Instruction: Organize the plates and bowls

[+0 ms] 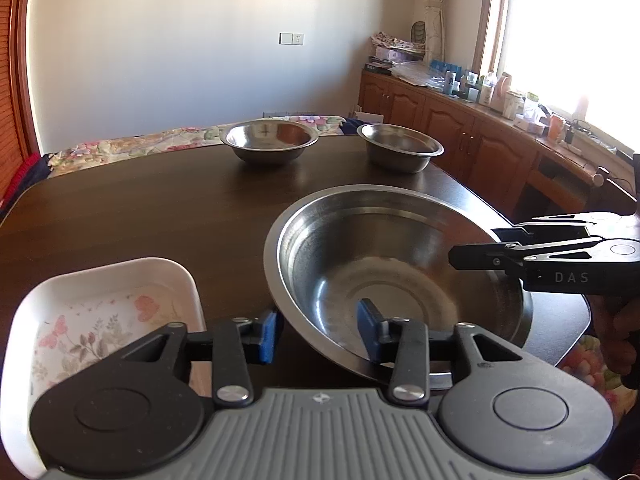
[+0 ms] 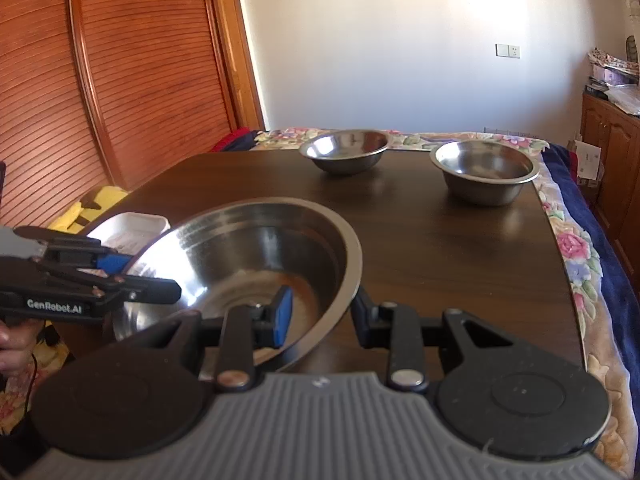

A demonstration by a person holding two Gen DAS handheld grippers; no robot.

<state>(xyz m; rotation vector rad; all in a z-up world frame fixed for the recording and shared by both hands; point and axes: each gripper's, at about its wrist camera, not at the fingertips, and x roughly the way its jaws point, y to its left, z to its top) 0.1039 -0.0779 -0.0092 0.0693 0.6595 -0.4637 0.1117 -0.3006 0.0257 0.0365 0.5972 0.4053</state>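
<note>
This is a room in a home. A dark brown wooden table (image 1: 160, 208) stands beside a bed with a flowery blanket (image 2: 568, 240). Brown wooden cupboards (image 1: 452, 120) under a sunny window (image 1: 572, 28) hold bottles and boxes.

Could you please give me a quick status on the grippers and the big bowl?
Left gripper open, astride large steel bowl rim. Right gripper astride opposite rim, grip unclear. Two small bowls beyond, white dish beside.

Large steel bowl (image 1: 400, 280) tilted near white floral dish (image 1: 104, 320); two small steel bowls (image 1: 270, 140) far.
</note>
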